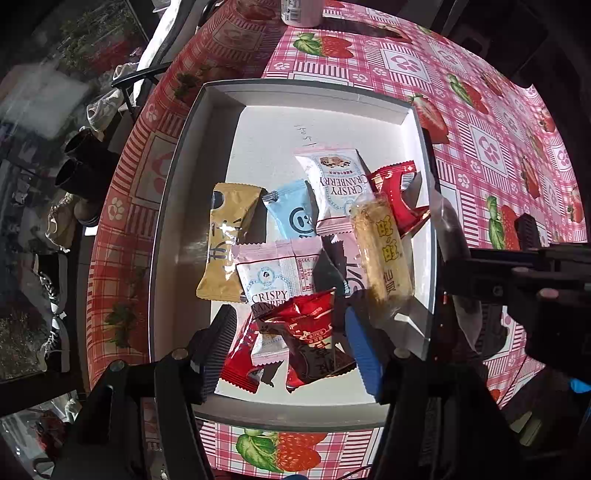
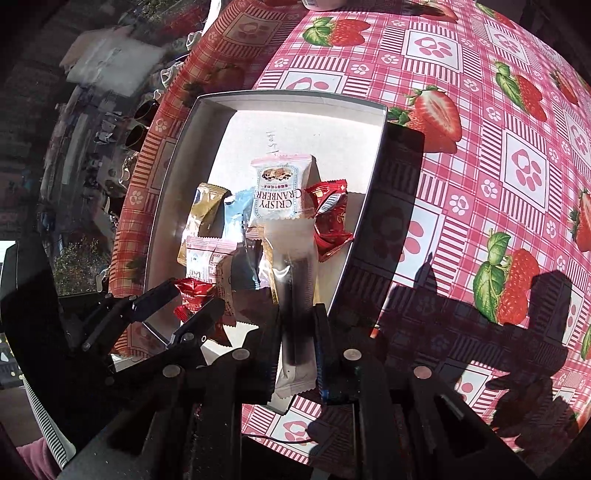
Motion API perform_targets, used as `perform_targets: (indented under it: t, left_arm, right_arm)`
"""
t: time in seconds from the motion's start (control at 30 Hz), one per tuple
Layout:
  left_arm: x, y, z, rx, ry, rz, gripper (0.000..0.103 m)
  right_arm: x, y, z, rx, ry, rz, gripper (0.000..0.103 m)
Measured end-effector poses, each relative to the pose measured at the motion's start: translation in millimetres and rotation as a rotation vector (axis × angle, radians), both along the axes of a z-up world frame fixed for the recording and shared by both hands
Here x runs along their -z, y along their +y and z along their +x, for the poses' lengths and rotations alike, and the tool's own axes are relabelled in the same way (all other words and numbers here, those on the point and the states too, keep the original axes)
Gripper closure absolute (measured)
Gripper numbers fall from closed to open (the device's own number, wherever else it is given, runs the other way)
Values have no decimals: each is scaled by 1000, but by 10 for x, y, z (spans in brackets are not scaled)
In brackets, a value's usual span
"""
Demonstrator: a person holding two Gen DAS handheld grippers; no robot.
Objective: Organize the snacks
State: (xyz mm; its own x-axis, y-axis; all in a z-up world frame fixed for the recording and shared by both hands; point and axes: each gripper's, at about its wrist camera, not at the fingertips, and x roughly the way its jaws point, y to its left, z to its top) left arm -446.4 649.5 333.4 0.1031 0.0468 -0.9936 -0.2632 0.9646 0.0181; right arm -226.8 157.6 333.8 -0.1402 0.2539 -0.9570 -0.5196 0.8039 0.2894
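My right tongs (image 2: 295, 328) are clamped on the end of a clear-wrapped rice cracker packet (image 1: 382, 251), which hangs tilted over the right side of the white box (image 1: 184, 155), its far end low over the other snacks (from my right wrist view the wrapper glares too much to read, but the left view shows yellow printed characters on it). My left tongs (image 1: 291, 354) stand wide apart over the near end of the box, gripping nothing; one dark ribbed finger (image 1: 218, 343) sits left of the pile and the blue-padded finger (image 1: 364, 354) to its right. Between them lies a red wrapped snack (image 1: 306, 332), partly on top of a pink Crispy Cranberry packet (image 1: 277, 277). A second Crispy Cranberry packet (image 1: 338, 184) lies further back, near the middle of the box, with another red packet (image 1: 399, 195) just beside it against the right wall. A tan packet (image 1: 225, 243) and a light blue packet (image 1: 293, 210) lie side by side toward the left of the pile. The box rests on a counter covered by a pink checked strawberry tablecloth (image 2: 498, 166), close to the counter's left edge. At the far edge of the counter stands a white container (image 1: 301, 13), only partly in view.
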Motion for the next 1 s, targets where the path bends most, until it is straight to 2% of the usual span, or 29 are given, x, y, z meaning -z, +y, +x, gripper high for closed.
perform_targets:
  t: [0.03,0.1,0.17,0.23,0.3,0.33,0.43,0.6,0.9,1.0]
  left_arm:
    - [-11,8,-3,-2,-1,26,23]
    - [-2,19,1,-7,21,83,20]
    - [22,46,-4,-20,47,117,20]
    - [49,65,-13,-27,67,114,19]
    - [71,117,-36,-51,62,94,19]
    - [89,156,-52,-66,56,73,19]
    - [163,250,-79,-77,63,43,19]
    - [230,283,-161,-47,70,60,19]
    - [276,297,-230,-36,82,39,19]
    - [229,294,-258,-33,45,60,19]
  right_arm:
    - [-1,27,-8,-7,-4,-3,74]
    - [-20,79,-28,-21,-20,-1,39]
    - [-37,118,-50,-35,-30,-3,37]
    - [-38,147,-65,-45,-39,-16,35]
    - [-31,136,-73,-49,-71,-57,9]
    - [-34,112,-71,-47,-86,-64,2]
    - [-59,47,-53,-31,-96,-60,0]
    - [-107,-13,-44,-31,-126,-86,0]
    - [-126,14,-175,-112,-191,-148,0]
    - [-119,31,-198,-124,-190,-152,0]
